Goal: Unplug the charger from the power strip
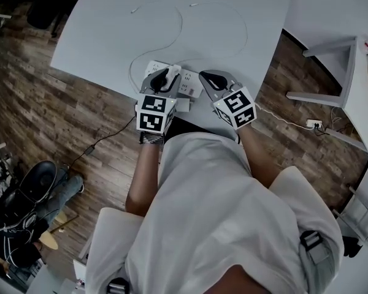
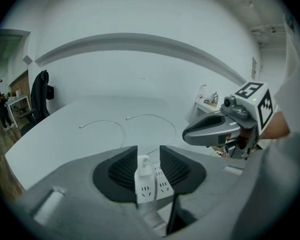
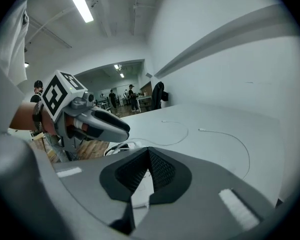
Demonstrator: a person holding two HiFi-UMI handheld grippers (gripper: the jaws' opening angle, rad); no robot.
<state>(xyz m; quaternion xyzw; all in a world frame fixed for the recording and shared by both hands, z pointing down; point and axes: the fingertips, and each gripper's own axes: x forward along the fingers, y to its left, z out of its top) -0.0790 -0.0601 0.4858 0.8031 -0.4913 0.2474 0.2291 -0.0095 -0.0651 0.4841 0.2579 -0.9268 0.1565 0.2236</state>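
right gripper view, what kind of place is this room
Probably an open-plan office or workshop: a ceiling strip light overhead, people standing among desks in the background, and a large white table on a wood-look floor.

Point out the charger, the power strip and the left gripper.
charger (image 2: 143,164), left gripper view, its white body.
power strip (image 2: 146,190), left gripper view, its socket face.
left gripper (image 2: 148,149), left gripper view, midway between its fingertips.
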